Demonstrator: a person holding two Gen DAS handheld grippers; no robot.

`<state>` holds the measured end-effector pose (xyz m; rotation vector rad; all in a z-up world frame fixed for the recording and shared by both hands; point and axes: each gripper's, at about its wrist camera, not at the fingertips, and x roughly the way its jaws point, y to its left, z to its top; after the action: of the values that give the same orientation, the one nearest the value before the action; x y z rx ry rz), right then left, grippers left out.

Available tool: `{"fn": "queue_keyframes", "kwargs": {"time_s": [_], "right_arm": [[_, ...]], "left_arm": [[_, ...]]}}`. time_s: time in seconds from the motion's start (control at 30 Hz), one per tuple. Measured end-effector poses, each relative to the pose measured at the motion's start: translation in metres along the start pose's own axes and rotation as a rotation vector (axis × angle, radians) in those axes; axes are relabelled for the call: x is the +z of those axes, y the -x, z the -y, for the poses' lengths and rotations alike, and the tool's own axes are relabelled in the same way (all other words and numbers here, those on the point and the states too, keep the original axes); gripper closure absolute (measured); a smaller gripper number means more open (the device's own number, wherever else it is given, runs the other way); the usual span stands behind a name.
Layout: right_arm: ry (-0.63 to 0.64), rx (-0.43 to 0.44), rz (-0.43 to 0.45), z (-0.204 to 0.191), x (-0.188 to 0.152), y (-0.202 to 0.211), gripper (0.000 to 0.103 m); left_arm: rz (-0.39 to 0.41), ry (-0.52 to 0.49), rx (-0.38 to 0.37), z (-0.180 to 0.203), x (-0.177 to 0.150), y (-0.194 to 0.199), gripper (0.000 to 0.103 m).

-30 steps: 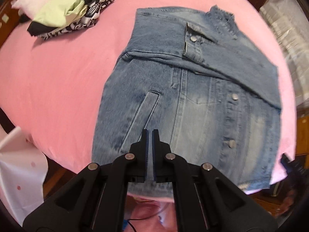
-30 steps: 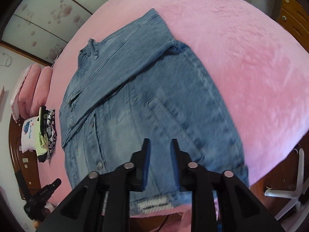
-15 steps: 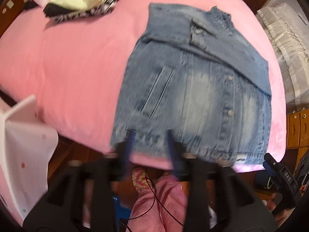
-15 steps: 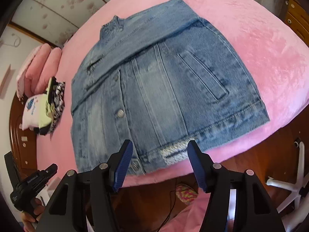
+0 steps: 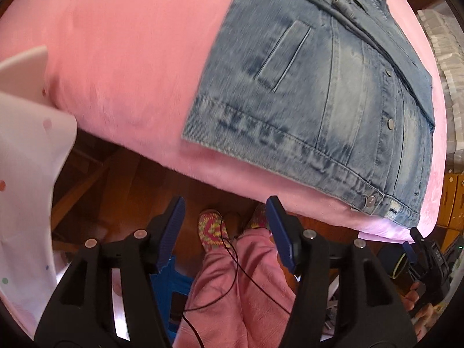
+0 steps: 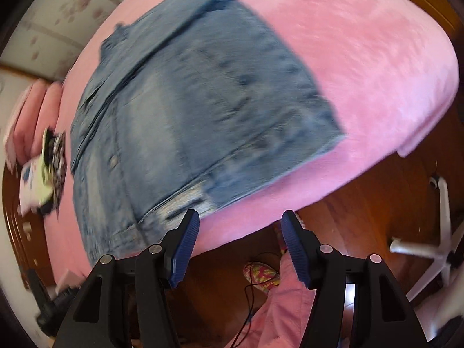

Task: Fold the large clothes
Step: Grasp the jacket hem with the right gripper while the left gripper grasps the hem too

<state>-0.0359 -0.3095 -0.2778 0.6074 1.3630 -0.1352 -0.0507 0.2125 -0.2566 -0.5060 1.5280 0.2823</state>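
Note:
A blue denim jacket (image 5: 324,92) lies flat on the pink bed (image 5: 121,58), sleeves folded across its chest, hem towards me at the bed's near edge. It also shows, blurred, in the right wrist view (image 6: 203,110). My left gripper (image 5: 226,232) is open and empty, below the bed edge and near the hem's left part. My right gripper (image 6: 240,243) is open and empty, just below the bed edge, near the hem's right part.
A pile of folded clothes (image 6: 43,171) lies at the bed's far left, by pink pillows (image 6: 34,110). A white chair base (image 6: 435,240) stands on the wooden floor to the right. A white spotted cloth (image 5: 26,174) hangs at the left. The person's pink legs (image 5: 249,284) are below.
Both grippers have opened and pulled back off the jacket, from above it to below the bed's near edge. The jacket has not moved.

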Motion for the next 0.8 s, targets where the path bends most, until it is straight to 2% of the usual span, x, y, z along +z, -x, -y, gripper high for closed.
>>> {"fn": "queue_keyframes", "kwargs": {"time_s": [0.13, 0.2, 0.27, 0.37, 0.43, 0.6, 0.8], "right_arm": [[-0.105, -0.021, 0.041, 0.04, 0.02, -0.008, 0.043], [-0.179, -0.01, 0.066, 0.059, 0.032, -0.013, 0.043], [-0.197, 0.009, 0.073, 0.067, 0.042, -0.018, 0.043], [-0.149, 0.022, 0.079, 0.062, 0.054, -0.024, 0.043], [-0.127, 0.029, 0.081, 0.056, 0.059, -0.027, 0.043], [-0.09, -0.013, 0.063, 0.04, 0.066, -0.036, 0.043], [-0.045, 0.021, 0.043, 0.042, 0.064, -0.03, 0.063]], "left_arm": [[-0.002, 0.029, 0.003, -0.004, -0.005, -0.006, 0.048], [0.0, 0.048, 0.002, -0.008, -0.005, -0.009, 0.048], [-0.003, 0.07, -0.019, -0.011, -0.003, -0.01, 0.048], [0.013, 0.098, -0.064, -0.02, 0.002, -0.011, 0.048], [0.021, 0.12, -0.061, -0.026, 0.004, -0.011, 0.048], [0.036, 0.189, -0.091, -0.043, 0.008, -0.009, 0.048], [0.083, 0.287, -0.15, -0.066, 0.015, -0.015, 0.048]]}}
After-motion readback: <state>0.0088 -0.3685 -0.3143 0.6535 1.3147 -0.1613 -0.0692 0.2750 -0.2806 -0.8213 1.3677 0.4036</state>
